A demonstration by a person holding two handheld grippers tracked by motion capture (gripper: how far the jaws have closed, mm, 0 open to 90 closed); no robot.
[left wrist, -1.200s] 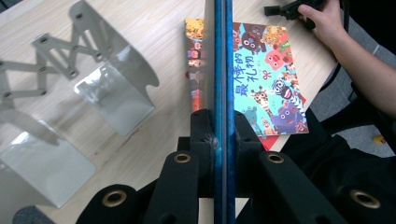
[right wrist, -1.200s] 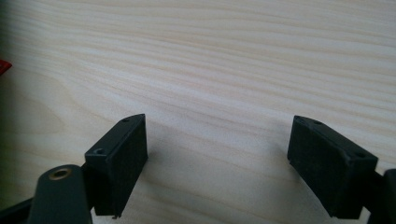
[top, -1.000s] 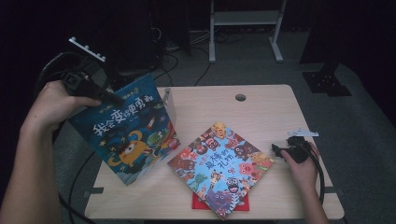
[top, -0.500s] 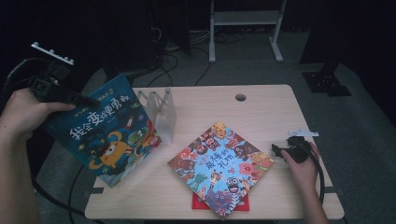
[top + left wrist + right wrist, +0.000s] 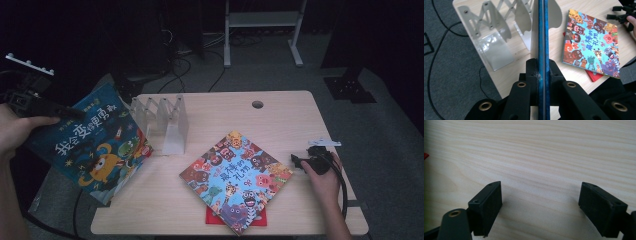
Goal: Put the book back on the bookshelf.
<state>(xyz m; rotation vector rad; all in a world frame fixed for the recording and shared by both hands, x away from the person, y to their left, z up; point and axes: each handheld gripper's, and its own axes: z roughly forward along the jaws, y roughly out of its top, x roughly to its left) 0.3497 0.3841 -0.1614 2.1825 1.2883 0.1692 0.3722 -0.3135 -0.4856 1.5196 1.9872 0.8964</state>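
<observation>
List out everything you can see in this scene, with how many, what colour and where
Blue picture book: one, dark blue cover with an orange monster, held tilted off the table's left edge.
Animal picture book: one, light blue with many coloured animals, lying flat mid-table, turned cornerwise.
Red item: one, red, peeking out beneath the animal picture book; what it is cannot be told.
Book rack: one, clear and white, accordion-style, standing left of centre on the table.
Table: one, light wood, with a round hole near the far edge.
White frame: one, on the floor behind the table.
Left gripper: one, black, shut on the blue picture book's edge.
Right gripper: one, black, open, over bare tabletop at the right.
</observation>
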